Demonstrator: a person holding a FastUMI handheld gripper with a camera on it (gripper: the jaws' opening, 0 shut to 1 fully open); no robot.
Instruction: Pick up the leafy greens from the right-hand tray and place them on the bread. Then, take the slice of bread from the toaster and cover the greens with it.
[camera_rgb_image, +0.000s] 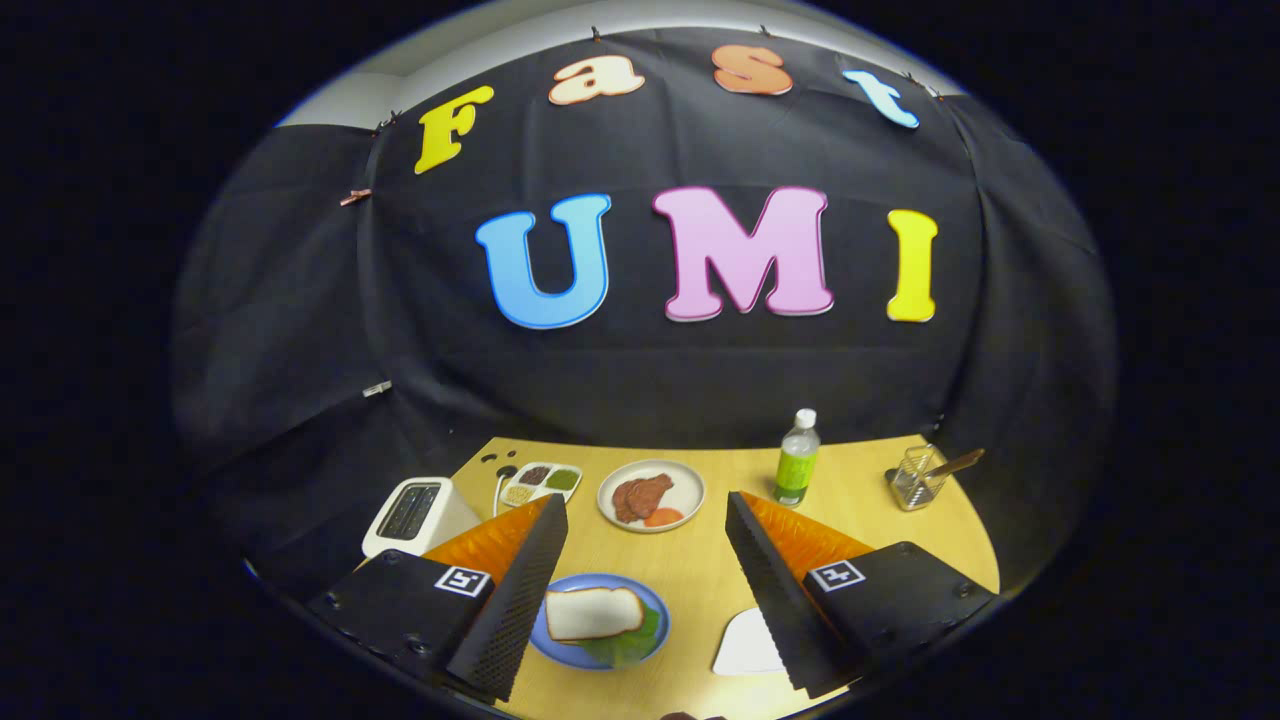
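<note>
My gripper (645, 500) hangs open above the wooden table with nothing between its fingers. A blue plate (656, 606) lies just beside the left finger, low between the two fingers. On it a white slice of bread (592, 612) rests on top of leafy greens (627, 648), which stick out under its near right edge. Whether another slice lies under the greens is hidden. The white toaster (410, 512) stands beyond the left finger, its top slots dark. A white tray (748, 645) peeks out beside the right finger, partly hidden by it.
Beyond the fingertips sits a pale plate (612, 480) with meat slices and a red piece. A small tray of condiments (540, 483) lies next to the toaster. A green bottle (797, 460) and a glass holder (915, 480) with a utensil stand at the far right.
</note>
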